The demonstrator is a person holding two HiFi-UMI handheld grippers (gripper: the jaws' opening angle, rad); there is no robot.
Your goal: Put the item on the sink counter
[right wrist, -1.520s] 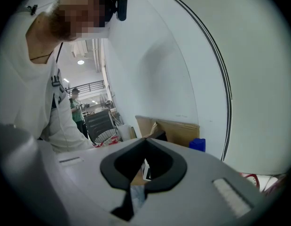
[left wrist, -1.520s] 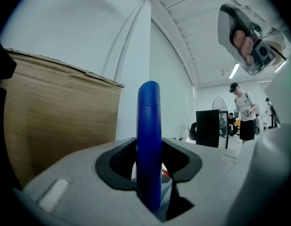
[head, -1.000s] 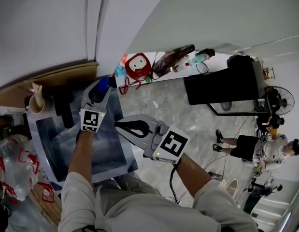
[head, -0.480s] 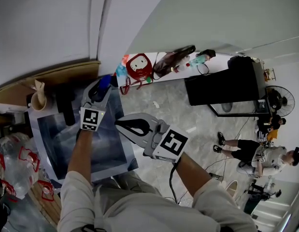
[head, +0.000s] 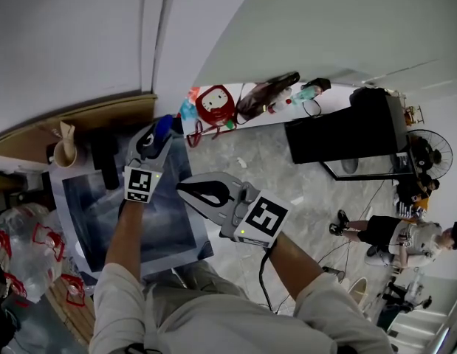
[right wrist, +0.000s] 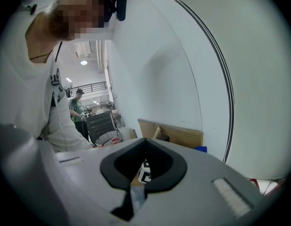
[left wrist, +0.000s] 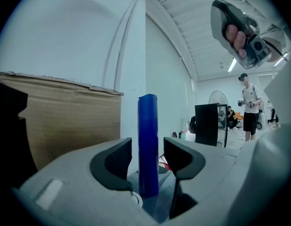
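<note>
A blue tube (left wrist: 148,140) stands upright between the jaws of my left gripper (left wrist: 147,155), with a narrow gap on each side. The jaws have just been opening and the pads no longer press on it. Its foot is hidden behind the gripper's body. In the head view the left gripper (head: 159,129) and the blue tube (head: 164,125) are over the far right corner of the steel sink (head: 80,231). My right gripper (head: 179,189) hangs to the right of the sink, shut and empty; its own view shows the right gripper (right wrist: 144,141) with its tips meeting.
A black faucet (head: 106,164) and a beige cup (head: 64,153) stand at the sink's far side by a brown board (head: 80,120). Wrapped plastic bottles (head: 21,249) lie left. A red bag (head: 215,103), a black cabinet (head: 339,127) and a person (head: 390,231) are on the floor side.
Both grippers have kept their places. The person in the background at the right has shifted a little across the floor.
</note>
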